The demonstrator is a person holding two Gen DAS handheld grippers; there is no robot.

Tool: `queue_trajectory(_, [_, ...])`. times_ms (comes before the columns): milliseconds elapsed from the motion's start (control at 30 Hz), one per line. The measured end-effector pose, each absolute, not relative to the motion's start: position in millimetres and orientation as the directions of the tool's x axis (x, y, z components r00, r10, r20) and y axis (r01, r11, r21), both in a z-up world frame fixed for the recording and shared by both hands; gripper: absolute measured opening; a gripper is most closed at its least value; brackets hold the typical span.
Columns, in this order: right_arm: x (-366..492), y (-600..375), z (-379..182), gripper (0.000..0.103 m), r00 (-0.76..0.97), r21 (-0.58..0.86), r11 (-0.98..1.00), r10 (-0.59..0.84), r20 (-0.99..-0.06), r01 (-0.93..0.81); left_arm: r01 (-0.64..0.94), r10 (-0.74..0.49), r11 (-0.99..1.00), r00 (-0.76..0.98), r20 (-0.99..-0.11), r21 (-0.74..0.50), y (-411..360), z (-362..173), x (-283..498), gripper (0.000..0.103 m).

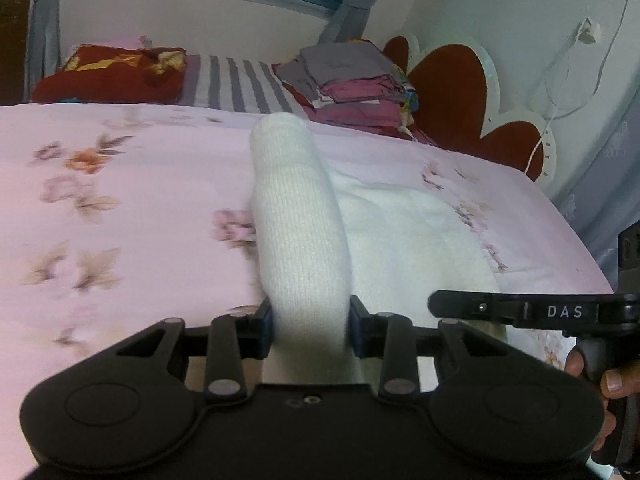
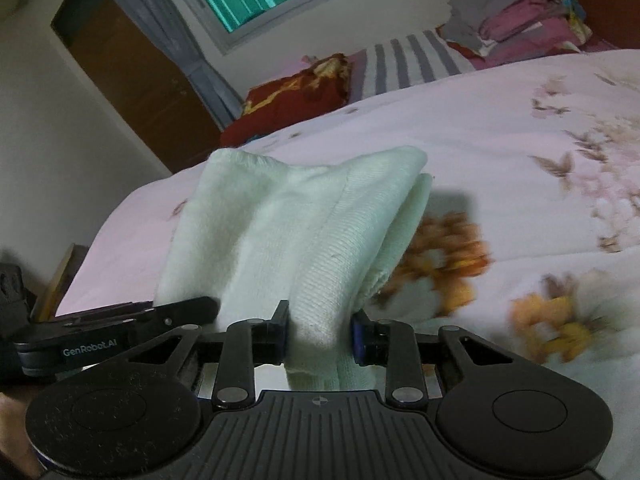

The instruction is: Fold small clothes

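Left gripper is clamping a bunched fold of the white knit garment, w/ both blue pads pressing into the fabric from either side; the held part is standing up as a thick rounded roll running away from the jaws toward the far side of the bed. The rest of the garment is lying flat on the pink floral bedspread, spreading to the right of the roll. Right gripper is likewise gripping a gathered edge of the same white knit garment, pads squeezing the cloth between them, and the fabric is rising from the jaws in two peaked folds, w/ layered edges showing on the right side. In the right wrist view the bedspread is lying under and beyond the cloth, orange flower print blurring near the right jaw. Each gripper is showing in the other's view: right one at the near right edge of the left view w/ a hand around its handle, left one at the near left edge of the right view. At the far end of the bed a stack of folded clothes is sitting by the dark red headboard, w/ a striped pillow and a red patterned pillow to its left.
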State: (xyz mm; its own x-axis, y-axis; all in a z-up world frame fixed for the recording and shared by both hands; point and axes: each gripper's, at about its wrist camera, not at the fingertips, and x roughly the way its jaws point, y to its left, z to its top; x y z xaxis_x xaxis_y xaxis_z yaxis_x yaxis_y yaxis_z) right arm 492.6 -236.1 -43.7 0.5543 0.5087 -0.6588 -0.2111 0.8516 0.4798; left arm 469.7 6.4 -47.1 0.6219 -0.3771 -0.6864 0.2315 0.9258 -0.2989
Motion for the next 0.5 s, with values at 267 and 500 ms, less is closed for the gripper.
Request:
queue_trajectory(267, [482,-136,-44,0.029,0.526,0.472,0.842,0.535,-0.661,-0.262,0.189,-0.354,0.933,0.623,-0.697,-0.305,99,-47,452,0.034])
queue_trajectory(500, [488,-60,-60,0.029,0.515,0.478,0.836,0.545,-0.662,-0.27,0.168,-0.338,0.939,0.612,-0.715,-0.3,166,-57,455,0.034])
